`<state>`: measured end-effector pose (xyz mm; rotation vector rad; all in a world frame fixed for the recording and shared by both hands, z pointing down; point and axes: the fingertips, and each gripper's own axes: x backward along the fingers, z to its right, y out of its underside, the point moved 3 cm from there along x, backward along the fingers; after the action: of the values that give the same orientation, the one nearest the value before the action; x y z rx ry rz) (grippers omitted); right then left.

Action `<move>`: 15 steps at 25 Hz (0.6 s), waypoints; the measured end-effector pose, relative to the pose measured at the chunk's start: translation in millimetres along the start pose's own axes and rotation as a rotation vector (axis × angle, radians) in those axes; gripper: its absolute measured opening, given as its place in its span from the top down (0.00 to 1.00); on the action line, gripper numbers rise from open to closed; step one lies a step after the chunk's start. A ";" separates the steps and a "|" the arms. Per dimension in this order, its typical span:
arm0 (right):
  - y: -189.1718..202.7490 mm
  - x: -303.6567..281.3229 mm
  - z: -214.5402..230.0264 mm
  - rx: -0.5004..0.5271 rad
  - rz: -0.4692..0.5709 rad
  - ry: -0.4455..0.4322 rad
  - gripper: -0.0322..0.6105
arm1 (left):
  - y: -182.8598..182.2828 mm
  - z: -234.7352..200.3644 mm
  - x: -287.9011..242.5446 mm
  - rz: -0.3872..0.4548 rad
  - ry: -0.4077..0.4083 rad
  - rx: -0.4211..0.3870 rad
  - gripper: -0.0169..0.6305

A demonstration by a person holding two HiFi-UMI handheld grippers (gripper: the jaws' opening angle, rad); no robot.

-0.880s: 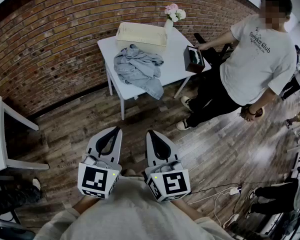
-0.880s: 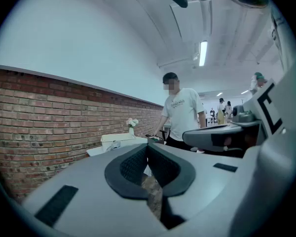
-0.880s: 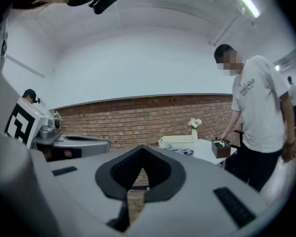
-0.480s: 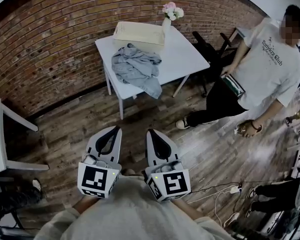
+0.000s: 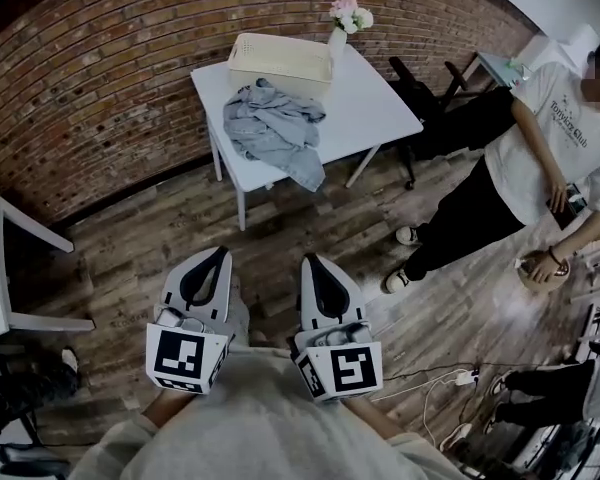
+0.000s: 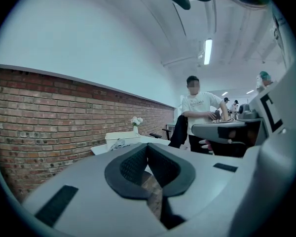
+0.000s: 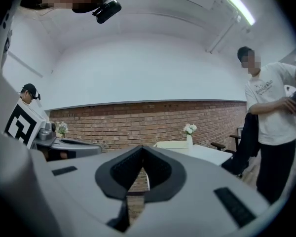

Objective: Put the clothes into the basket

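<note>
— Tongs?
— Left gripper (image 5: 220, 254): pressed together, pinching nothing. Right gripper (image 5: 311, 261): same, tips shut, nothing between. Side by side, near, low in the head view, over the wooden floor (image 5: 280, 233). Well apart from the white table (image 5: 375, 103).
— And the clothes?
— Grey clothes (image 5: 273, 128), heaped on the left half of that table, one end hanging over the near edge. Not in the basket (image 5: 280, 63).
— Where, the basket?
— At the table's far left corner, cream, slatted, upright. Just beyond the heap; touching or not, cannot tell.
— Anything else up there?
— A white vase (image 5: 337, 40) of pale flowers, just right of the basket, at the far edge. Behind, a brick wall (image 5: 100, 88).
— Anybody around?
— A person (image 5: 540, 158) in a white T-shirt and dark trousers, standing to the right of the table, apart from it.
</note>
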<state>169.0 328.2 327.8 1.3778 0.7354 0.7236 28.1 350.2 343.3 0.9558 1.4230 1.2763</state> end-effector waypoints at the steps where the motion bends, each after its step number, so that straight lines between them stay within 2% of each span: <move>1: 1.3 -1.6 0.5 -0.002 0.001 -0.002 0.94 | 1.0 -2.4 -1.3 0.001 -0.005 0.001 0.96; 15: 2.7 -40.8 13.6 0.010 -0.003 0.018 0.94 | -2.2 -35.5 -38.3 0.022 0.006 0.014 0.96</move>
<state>156.0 287.4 332.7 1.3809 0.7563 0.7316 2.4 304.7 346.5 0.9803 1.4307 1.2878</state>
